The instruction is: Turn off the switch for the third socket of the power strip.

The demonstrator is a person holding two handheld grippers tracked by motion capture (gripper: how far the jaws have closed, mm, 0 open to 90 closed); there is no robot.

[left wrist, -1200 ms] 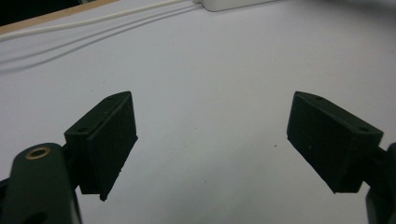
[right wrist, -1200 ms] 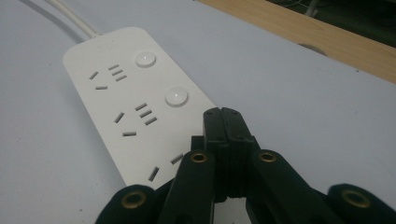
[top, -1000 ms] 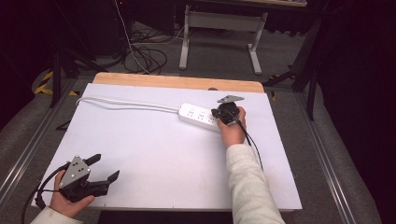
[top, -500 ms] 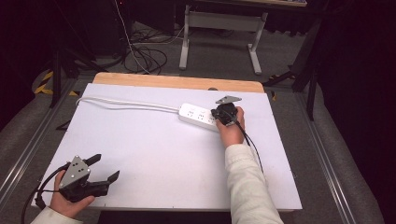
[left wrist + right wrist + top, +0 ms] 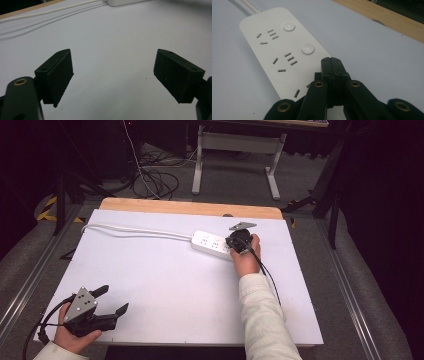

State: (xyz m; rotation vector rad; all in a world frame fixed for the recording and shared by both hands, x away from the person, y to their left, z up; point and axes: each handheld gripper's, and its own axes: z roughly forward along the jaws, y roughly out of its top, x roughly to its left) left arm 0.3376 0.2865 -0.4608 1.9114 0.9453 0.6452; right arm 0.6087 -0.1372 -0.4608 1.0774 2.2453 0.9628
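White board (image 5: 165, 285) covers my worktop, with a strip of bare wood along its far edge. Nothing tells me the job, so I judge only from how things lie.

A white power strip (image 5: 212, 243) lies flat near the far edge, a little right of centre. Its white cord (image 5: 135, 230) runs off towards the far left corner. In my right gripper view I see two round buttons (image 5: 308, 49) on the strip, each beside a set of socket slots; a third set is partly hidden under my jaws.

My right gripper (image 5: 332, 62) has its jaws pressed together with nothing between them. Their tip sits over the strip's near end, low above it or touching; I cannot tell which. I judge I am about to press a switch there, or am pressing it.

My left gripper (image 5: 106, 301) rests at the near left corner, jaws spread wide and empty, well apart from the strip.

Nothing is plugged in. Whatever the job is, it looks barely begun.
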